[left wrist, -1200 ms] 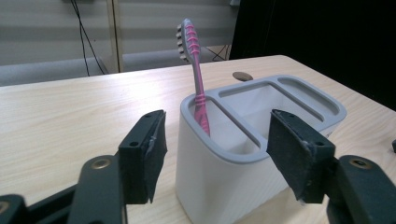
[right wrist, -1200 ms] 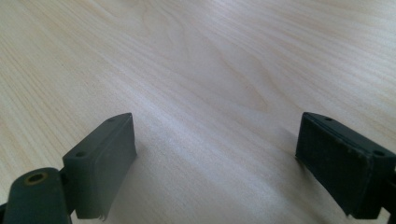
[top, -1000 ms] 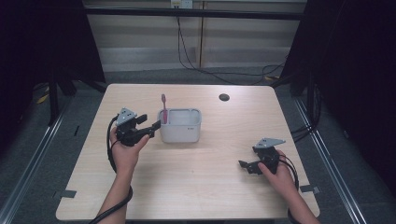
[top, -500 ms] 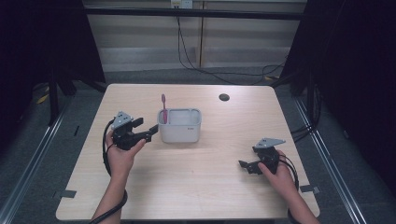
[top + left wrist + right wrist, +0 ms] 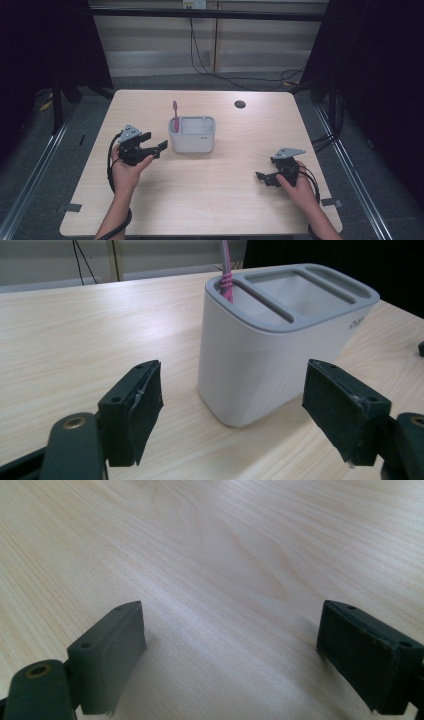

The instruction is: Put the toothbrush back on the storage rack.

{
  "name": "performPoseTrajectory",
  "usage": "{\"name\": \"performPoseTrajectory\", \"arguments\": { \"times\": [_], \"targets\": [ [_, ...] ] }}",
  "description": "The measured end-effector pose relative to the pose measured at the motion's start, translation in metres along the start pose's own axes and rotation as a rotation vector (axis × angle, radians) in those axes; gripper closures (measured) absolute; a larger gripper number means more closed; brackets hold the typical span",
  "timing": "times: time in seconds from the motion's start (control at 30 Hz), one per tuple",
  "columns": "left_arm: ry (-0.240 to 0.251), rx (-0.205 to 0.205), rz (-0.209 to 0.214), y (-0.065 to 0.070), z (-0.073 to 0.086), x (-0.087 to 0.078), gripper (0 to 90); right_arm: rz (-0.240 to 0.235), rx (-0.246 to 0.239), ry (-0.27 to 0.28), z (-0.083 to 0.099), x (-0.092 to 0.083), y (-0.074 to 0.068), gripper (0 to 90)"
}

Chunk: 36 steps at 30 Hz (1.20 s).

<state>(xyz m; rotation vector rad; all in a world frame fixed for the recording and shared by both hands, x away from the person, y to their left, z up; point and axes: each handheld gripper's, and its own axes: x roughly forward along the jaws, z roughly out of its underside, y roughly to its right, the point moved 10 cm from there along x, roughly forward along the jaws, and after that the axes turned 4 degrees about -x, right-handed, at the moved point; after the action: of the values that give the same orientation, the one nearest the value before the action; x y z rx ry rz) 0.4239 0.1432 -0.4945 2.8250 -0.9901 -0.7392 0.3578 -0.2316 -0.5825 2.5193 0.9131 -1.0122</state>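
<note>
A white holder with a grey slotted top [image 5: 192,136] stands mid-table, and a pink toothbrush [image 5: 175,114] stands upright in its left slot. My left gripper [image 5: 155,141] is just left of the holder, pointing at it, apart from it. Its jaws have just been opening and hold nothing. In the left gripper view the holder [image 5: 280,355] and the toothbrush [image 5: 226,270] sit a short way beyond the wide-open left gripper [image 5: 235,390]. My right gripper [image 5: 265,170] rests low at the near right, open, over bare wood [image 5: 230,625].
The light wooden table [image 5: 210,200] has a small black round disc [image 5: 240,104] near its far edge. Cables trail from both grippers. Dark curtains and metal rails flank the table on both sides.
The left gripper has drawn back a little from the holder, toward the person, and its jaws stand wider. The right hand has kept still.
</note>
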Motion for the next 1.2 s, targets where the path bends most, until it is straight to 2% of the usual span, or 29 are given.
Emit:
{"name": "performPoseTrajectory", "arguments": {
  "times": [0.5,0.8,1.2],
  "targets": [
    [-0.037,-0.008,-0.008,-0.008,0.014,-0.006,23.7,0.0,0.0,0.0,0.0,0.0,0.0,11.4],
    [-0.044,-0.033,-0.017,-0.017,0.021,-0.012,23.7,0.0,0.0,0.0,0.0,0.0,0.0,11.4],
    [-0.078,-0.021,-0.029,-0.025,0.033,-0.014,23.7,0.0,-0.002,0.001,0.0,0.0,0.0,11.4]
  ]
}}
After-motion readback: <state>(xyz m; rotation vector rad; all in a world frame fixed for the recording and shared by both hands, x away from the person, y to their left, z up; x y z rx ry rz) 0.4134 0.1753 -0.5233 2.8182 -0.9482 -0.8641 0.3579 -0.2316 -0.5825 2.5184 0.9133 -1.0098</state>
